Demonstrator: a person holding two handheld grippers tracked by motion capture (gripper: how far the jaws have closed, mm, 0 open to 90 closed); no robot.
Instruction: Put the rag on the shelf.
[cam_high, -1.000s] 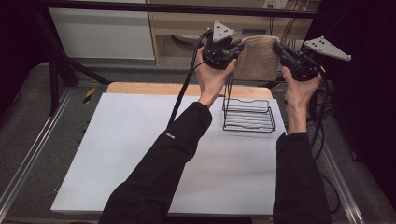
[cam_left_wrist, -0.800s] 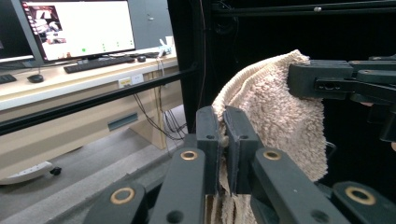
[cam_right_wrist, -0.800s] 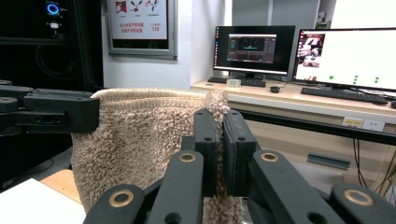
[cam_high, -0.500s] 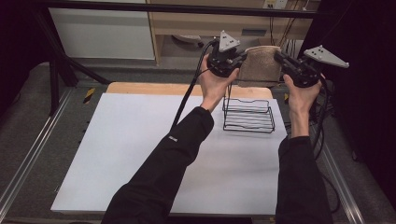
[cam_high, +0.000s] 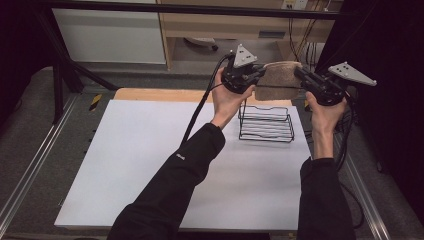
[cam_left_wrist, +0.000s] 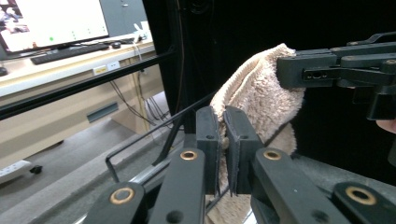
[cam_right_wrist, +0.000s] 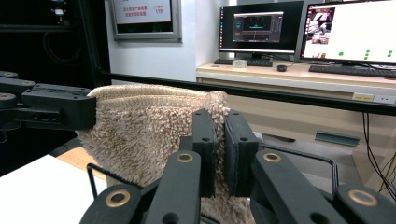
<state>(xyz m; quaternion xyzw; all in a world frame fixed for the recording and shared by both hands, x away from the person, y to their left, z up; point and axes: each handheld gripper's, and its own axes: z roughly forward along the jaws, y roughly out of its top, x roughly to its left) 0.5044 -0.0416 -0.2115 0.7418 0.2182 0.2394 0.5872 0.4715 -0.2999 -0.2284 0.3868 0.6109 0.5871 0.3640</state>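
Note:
A folded beige fleecy towel (cam_high: 278, 81) hangs stretched between my two grippers, above the far rim of a black wire basket (cam_high: 266, 123). My left gripper (cam_high: 259, 75) pinches the towel's left edge; in the left gripper view its jaws (cam_left_wrist: 222, 140) are shut on the towel (cam_left_wrist: 257, 93). My right gripper (cam_high: 299, 74) pinches the opposite edge, and the right gripper view has its jaws (cam_right_wrist: 219, 140) shut on the towel (cam_right_wrist: 144, 135), with the left gripper (cam_right_wrist: 51, 109) at the far side. The towel's lower edge hangs close above the basket.
The basket stands at the back right of a white board (cam_high: 150, 150) on a wooden table. A black frame bar (cam_high: 200, 7) crosses behind the table. Cables trail from both grippers. Desks with monitors (cam_right_wrist: 259, 28) stand beyond.
Both hands have come down and slightly nearer with the towel held between them, bringing it lower over the basket. Both grips are unchanged.

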